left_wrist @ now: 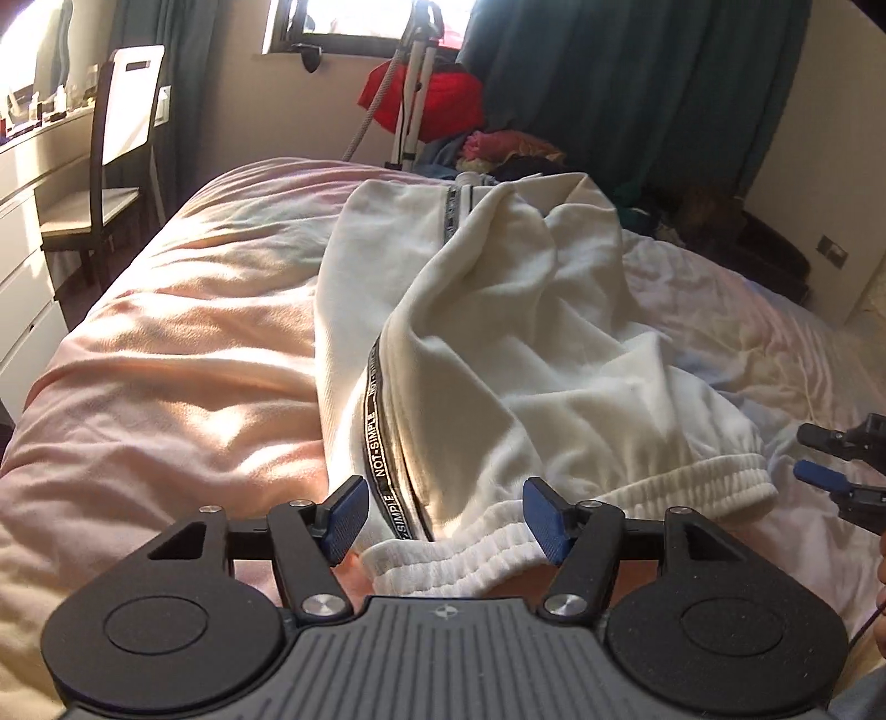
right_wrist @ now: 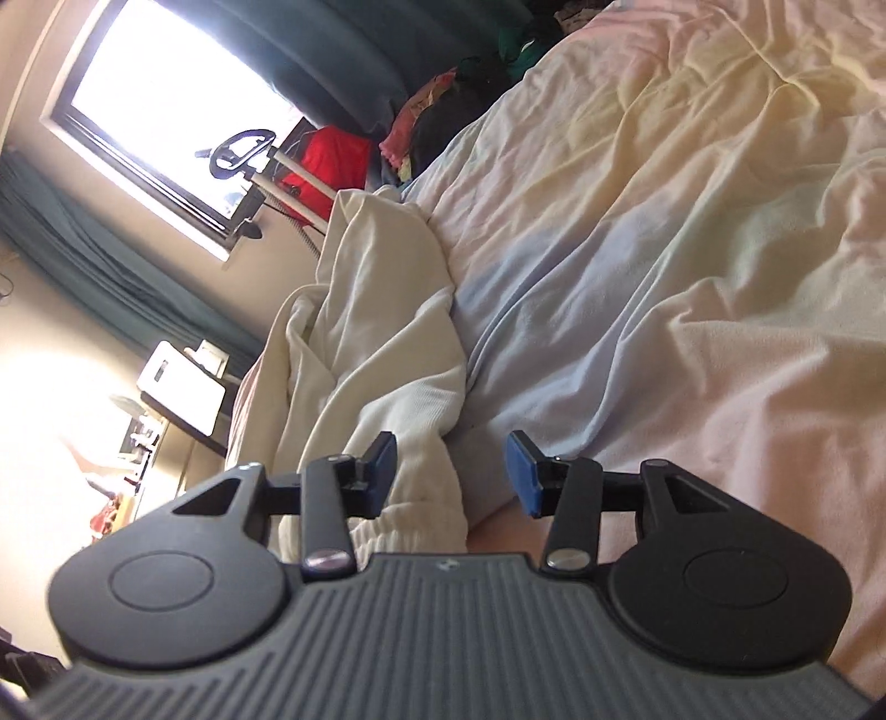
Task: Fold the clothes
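White trousers [left_wrist: 498, 343] with a black lettered side stripe [left_wrist: 379, 426] lie rumpled down the middle of a bed, legs running off toward twelve o'clock and the ribbed waistband [left_wrist: 459, 554] nearest the left wrist camera. At nine o'clock in that view a chest of drawers [left_wrist: 22, 232] lines the wall, with a dark chair with a pale back [left_wrist: 119, 144] beside it. The pink sheet [left_wrist: 183, 332] is creased and sunlit on that side. At twelve o'clock a window [left_wrist: 354, 22] sits over a heap of red and dark clothes [left_wrist: 443, 105], with a white stand [left_wrist: 412, 94] leaning there; a teal curtain [left_wrist: 637, 72] hangs at one o'clock. The left gripper [left_wrist: 447, 512] is about half open, its blue pads either side of the waistband and not pressing it. At three o'clock the right gripper [left_wrist: 814, 454] hovers just beside the waistband's end. In the right wrist view the right gripper [right_wrist: 453, 471] is partly open; the cloth [right_wrist: 387, 354] lies against its nine o'clock pad, nothing pinched.
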A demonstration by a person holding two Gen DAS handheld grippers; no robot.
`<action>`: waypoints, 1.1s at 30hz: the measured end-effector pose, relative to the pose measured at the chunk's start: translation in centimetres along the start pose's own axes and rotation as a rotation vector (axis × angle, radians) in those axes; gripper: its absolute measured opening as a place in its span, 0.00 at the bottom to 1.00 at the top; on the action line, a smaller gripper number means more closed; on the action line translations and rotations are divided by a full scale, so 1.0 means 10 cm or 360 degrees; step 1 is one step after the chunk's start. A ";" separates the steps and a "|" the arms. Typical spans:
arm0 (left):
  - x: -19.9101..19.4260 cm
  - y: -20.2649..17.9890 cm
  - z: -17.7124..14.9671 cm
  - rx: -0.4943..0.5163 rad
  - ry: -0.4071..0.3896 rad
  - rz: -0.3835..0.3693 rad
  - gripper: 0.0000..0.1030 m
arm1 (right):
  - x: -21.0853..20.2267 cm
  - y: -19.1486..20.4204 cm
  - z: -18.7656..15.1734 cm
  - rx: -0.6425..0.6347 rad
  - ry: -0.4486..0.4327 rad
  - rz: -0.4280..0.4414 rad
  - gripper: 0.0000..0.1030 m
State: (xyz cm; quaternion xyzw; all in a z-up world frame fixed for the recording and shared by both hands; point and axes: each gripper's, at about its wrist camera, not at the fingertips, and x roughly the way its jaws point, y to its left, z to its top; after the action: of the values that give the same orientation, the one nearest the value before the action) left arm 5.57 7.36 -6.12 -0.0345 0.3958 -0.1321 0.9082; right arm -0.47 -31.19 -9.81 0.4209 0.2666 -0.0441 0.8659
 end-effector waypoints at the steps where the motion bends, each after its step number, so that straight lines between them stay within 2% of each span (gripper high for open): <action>1: 0.08 0.01 0.00 -0.0001 0.0031 0.0022 0.62 | 0.05 0.02 -0.01 -0.0016 -0.0003 0.0002 0.41; 5: 0.37 0.02 -0.02 -0.0002 0.0147 0.0086 0.62 | 0.22 0.09 -0.08 -0.0092 0.0010 -0.0049 0.39; 8: 0.53 0.11 -0.03 -0.0121 0.0238 0.0113 0.73 | 0.31 0.08 -0.12 -0.0120 0.0017 -0.0104 0.39; 10: 0.59 0.18 -0.04 -0.0192 0.0272 0.0107 0.71 | 0.34 0.07 -0.14 -0.0118 0.0017 -0.0120 0.39; 11: 0.60 0.20 -0.04 -0.0208 0.0275 0.0100 0.65 | 0.35 0.07 -0.14 -0.0118 0.0017 -0.0121 0.39; 12: 0.57 0.19 -0.04 -0.0192 0.0258 0.0105 0.53 | 0.35 0.07 -0.14 -0.0118 0.0015 -0.0118 0.39; 13: 0.54 0.17 -0.04 -0.0175 0.0242 0.0110 0.47 | 0.35 0.07 -0.14 -0.0120 0.0013 -0.0115 0.39; 14: 0.51 0.15 -0.04 -0.0159 0.0225 0.0115 0.35 | 0.34 0.08 -0.14 -0.0124 0.0010 -0.0110 0.39; 16: 0.41 0.12 -0.02 -0.0124 0.0172 0.0112 0.24 | 0.34 0.11 -0.16 -0.0154 0.0006 -0.0094 0.39; 17: 0.34 0.15 0.00 -0.0157 0.0135 0.0080 0.19 | 0.34 0.15 -0.17 -0.0194 0.0000 -0.0077 0.39; 20: 0.11 0.38 0.12 -0.0385 0.0012 -0.0048 0.18 | 0.31 0.32 -0.24 -0.0358 -0.0025 -0.0014 0.39; 22: 0.01 0.59 0.20 -0.0522 -0.0061 -0.0077 0.18 | 0.31 0.48 -0.34 -0.0523 -0.0023 0.0044 0.39; 26: 0.03 1.07 0.29 -0.0810 -0.0107 -0.0129 0.18 | 0.39 0.76 -0.56 -0.0823 0.0046 0.0139 0.39; 28: 0.12 1.24 0.31 -0.0839 -0.0092 -0.0111 0.18 | 0.42 0.86 -0.68 -0.0976 0.0083 0.0141 0.39; 31: 0.27 1.39 0.30 -0.0854 -0.0070 -0.0073 0.17 | 0.36 0.93 -0.82 -0.1137 0.0066 0.0061 0.39; 33: 0.28 1.47 0.27 -0.0903 -0.0092 -0.0089 0.17 | 0.29 0.91 -0.85 -0.1146 0.0049 -0.0023 0.52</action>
State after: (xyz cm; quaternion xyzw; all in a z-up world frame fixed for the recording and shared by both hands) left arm 12.52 20.68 -8.76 -0.3019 0.3897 -0.0399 0.8691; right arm 1.10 -18.48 -9.08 0.0875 0.2809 0.0529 0.9543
